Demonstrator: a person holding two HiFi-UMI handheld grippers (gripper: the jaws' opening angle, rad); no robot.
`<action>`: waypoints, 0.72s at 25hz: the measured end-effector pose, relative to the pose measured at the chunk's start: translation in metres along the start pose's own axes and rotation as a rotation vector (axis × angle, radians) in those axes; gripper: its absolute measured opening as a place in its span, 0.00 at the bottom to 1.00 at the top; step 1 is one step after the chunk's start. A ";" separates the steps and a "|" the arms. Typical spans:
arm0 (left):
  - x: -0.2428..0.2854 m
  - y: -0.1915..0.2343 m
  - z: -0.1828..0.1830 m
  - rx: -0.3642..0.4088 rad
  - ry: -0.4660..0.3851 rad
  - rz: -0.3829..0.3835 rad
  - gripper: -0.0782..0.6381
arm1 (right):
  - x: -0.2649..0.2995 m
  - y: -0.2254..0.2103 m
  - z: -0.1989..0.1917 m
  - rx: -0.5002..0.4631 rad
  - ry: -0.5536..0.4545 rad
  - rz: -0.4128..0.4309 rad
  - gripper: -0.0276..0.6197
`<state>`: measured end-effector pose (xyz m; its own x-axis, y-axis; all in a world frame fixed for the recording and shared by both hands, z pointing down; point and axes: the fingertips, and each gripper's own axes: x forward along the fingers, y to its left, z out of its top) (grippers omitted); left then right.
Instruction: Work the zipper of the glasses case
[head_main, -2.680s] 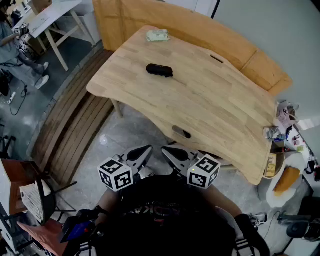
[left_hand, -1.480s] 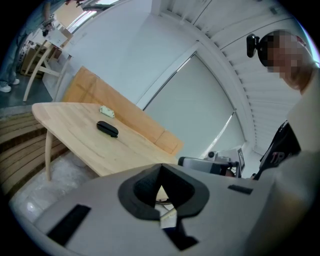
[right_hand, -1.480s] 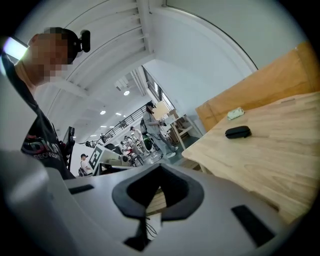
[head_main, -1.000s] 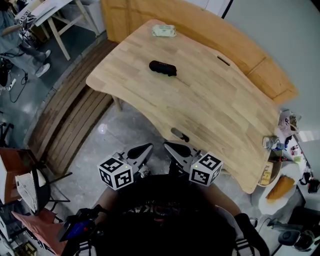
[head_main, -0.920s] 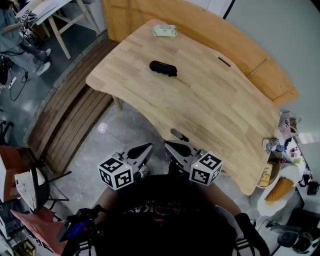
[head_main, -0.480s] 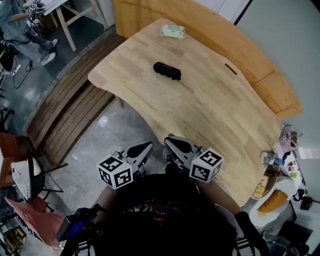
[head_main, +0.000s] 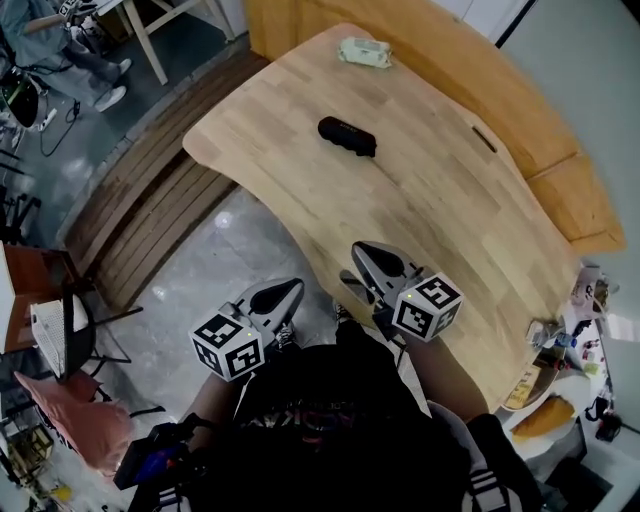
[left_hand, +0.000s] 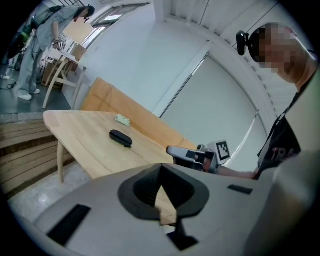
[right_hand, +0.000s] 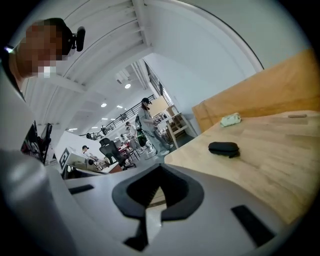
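The table is seen running away from the person, its near left edge curving in a long wavy line above the grey floor. Its far long side is set along a wooden bench. The tabletop is left almost wholly bare, so open wood is found on every side of the glasses case.

The case is laid flat on the far left part of the top, well in from the curved edge and well apart from a pale green packet near the far end. It is a dark oblong. In the head view its long axis is seen slanting from upper left to lower right, roughly along the length of the table. Which side bears the zipper cannot be made out.

The left gripper is held off the table, over the floor just short of the near edge. The right gripper is held above the near edge of the wood. Both are pointed towards the case and are well apart from it. The jaws of each are seen pressed together with nothing between them.

Clutter is gathered at the table's right end, and a chair is seen on the floor at the left.
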<state>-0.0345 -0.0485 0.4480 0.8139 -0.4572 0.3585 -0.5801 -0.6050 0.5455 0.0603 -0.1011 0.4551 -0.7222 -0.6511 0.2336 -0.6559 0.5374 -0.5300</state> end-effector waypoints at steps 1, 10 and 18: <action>0.001 0.000 0.000 0.002 0.000 0.008 0.12 | 0.002 -0.009 0.004 -0.007 0.001 -0.006 0.06; 0.011 0.004 -0.005 -0.006 0.022 0.071 0.12 | 0.035 -0.102 0.033 -0.088 0.016 -0.067 0.07; 0.020 0.011 -0.008 -0.041 0.017 0.131 0.12 | 0.073 -0.185 0.050 -0.176 0.079 -0.159 0.07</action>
<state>-0.0240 -0.0588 0.4675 0.7317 -0.5192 0.4417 -0.6801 -0.5131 0.5236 0.1398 -0.2749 0.5294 -0.6174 -0.6945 0.3695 -0.7857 0.5214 -0.3328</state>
